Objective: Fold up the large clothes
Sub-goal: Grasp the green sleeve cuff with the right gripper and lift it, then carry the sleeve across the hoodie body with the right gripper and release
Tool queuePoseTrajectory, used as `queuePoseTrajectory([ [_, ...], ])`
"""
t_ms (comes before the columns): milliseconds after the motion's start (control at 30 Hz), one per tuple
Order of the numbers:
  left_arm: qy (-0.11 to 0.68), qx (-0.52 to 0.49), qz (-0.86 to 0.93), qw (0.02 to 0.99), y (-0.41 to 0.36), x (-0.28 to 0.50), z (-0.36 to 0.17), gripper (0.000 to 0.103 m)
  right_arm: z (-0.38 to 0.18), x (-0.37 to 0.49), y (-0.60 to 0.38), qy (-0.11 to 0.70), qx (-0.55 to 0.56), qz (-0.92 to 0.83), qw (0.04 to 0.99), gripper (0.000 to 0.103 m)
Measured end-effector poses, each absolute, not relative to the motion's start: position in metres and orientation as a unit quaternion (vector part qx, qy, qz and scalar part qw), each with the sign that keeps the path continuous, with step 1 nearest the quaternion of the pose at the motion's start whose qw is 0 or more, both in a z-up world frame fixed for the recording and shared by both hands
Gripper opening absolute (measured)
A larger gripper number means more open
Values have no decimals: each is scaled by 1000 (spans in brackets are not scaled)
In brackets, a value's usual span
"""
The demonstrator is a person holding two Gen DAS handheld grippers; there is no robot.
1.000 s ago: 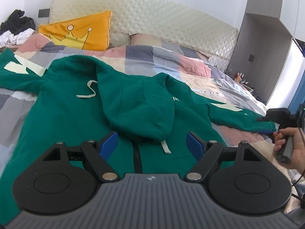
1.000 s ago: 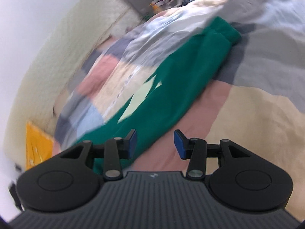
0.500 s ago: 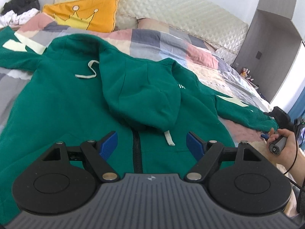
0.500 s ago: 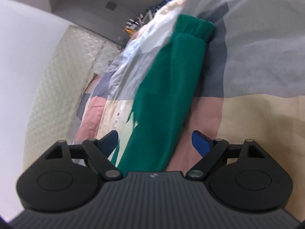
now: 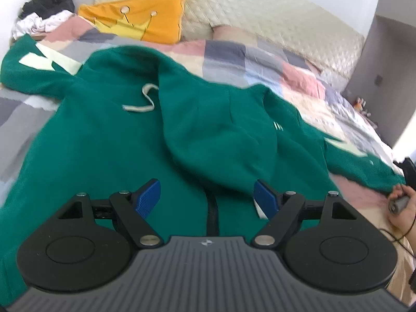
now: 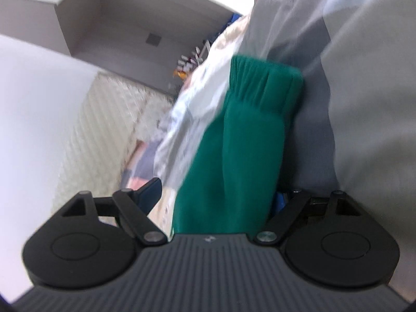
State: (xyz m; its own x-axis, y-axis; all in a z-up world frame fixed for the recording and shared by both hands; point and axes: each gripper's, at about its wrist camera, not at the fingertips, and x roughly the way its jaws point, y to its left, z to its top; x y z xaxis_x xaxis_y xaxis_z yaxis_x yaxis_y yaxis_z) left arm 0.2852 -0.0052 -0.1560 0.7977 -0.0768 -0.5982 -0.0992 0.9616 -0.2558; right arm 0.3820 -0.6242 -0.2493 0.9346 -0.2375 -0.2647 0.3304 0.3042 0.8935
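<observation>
A large green fleece hoodie lies spread on the patchwork-quilted bed; left tongs gape wide above it, right tongs wide astride its ribbed-cuffed sleeve

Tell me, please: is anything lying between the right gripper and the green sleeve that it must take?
Nothing visible is. The sleeve already lies between the open fingers of the right gripper, its ribbed cuff farther ahead, with only the patchwork quilt beside it.

Home bedroom; bed with patchwork quilt, quilted headboard, orange crown pillow
</observation>
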Motion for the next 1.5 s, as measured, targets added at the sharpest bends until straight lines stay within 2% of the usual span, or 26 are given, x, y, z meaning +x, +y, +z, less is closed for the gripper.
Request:
queuePoseTrajectory([
  [67, 325, -146, 11, 934, -2, 292, -161, 82, -246, 389, -631, 37, 554, -183, 811, 82],
  [133, 345, -145, 14, 927, -2, 300, -170, 82, -244, 397, -639, 48, 541, -200, 816, 68],
  [200, 358, -138, 19, 923, -3, 307, -176, 81, -243, 401, -648, 61, 529, -221, 817, 29],
  [233, 358, -132, 24, 924, -4, 309, -178, 81, -244, 401, -651, 67, 523, -230, 818, 22],
  [300, 354, -128, 25, 926, -3, 312, -178, 81, -242, 404, -657, 78, 491, -229, 837, 18],
  [567, 355, -144, 34, 923, 11, 309, -176, 81, -208, 416, -661, 58, 426, -217, 877, 14],
  [867, 335, -149, 58, 928, 27, 301, -152, 81, -111, 427, -627, 24, 331, -169, 928, 14],
  [1033, 333, -147, 52, 930, 34, 295, -142, 81, -53, 420, -586, 9, 265, -137, 954, 14],
  [1133, 302, -151, 61, 939, 43, 283, -130, 81, -18, 414, -556, -2, 232, -118, 965, 14],
  [1267, 256, -184, 69, 947, 69, 263, -108, 81, 26, 403, -510, -21, 194, -79, 978, 15],
  [1500, 245, -225, 65, 941, 105, 253, -99, 81, 88, 384, -413, -45, 126, -20, 991, 15],
])
